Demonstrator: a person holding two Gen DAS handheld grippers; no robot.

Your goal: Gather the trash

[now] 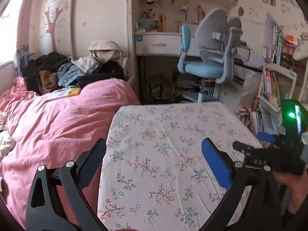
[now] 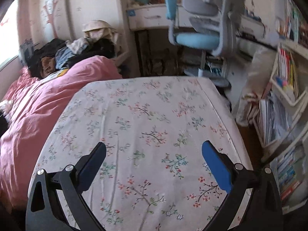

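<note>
Two hand-held grippers, left hand-held gripper (image 1: 154,163) and right hand-held gripper (image 2: 154,165), hover spread and empty over the floral-sheeted bed (image 2: 134,115); no trash shows, perhaps hidden, so its handling cannot be judged.

Bare floral sheet (image 2: 146,119); pink duvet (image 2: 38,104) alongside, left

We see the sheet (image 2: 146,127) under our claws, quilt (image 2: 38,100) left, chair (image 2: 202,23) ahead, shelves (image 2: 286,88) right, clothes (image 2: 77,52) behind the quilt.
</note>
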